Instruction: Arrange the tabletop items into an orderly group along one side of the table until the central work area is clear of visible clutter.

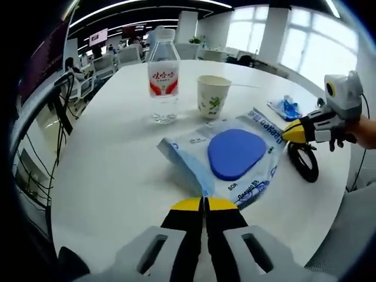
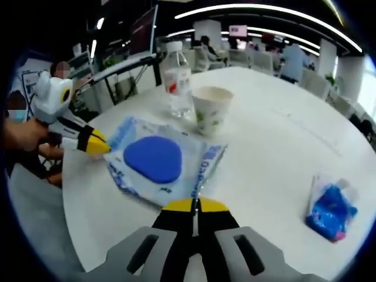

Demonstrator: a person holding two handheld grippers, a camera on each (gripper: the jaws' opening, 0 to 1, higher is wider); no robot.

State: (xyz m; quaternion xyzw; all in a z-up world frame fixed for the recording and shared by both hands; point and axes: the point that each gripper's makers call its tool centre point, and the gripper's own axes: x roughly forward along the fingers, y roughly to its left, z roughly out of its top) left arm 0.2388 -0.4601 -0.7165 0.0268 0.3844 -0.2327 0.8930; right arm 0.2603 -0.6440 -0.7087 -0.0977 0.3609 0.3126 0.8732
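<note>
Water bottle (image 1: 163, 73) and paper cup (image 1: 212, 96) stand close together toward one side of the round table (image 1: 106, 176), while the wipes pack (image 1: 226, 158) lies mid-table and a small blue packet (image 2: 332, 212) and black cable loop (image 1: 302, 161) sit apart; grouping appears barely begun. The left gripper (image 1: 204, 204) and right gripper (image 2: 195, 205) each pinch an opposite edge of the pack, jaws closed.

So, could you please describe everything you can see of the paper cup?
The paper cup is white with a green leafy print, upright and open at the top. It stands on the white table, beside the water bottle and just behind the blue-and-white packet. Neither claw touches it; its contents cannot be seen.
</note>
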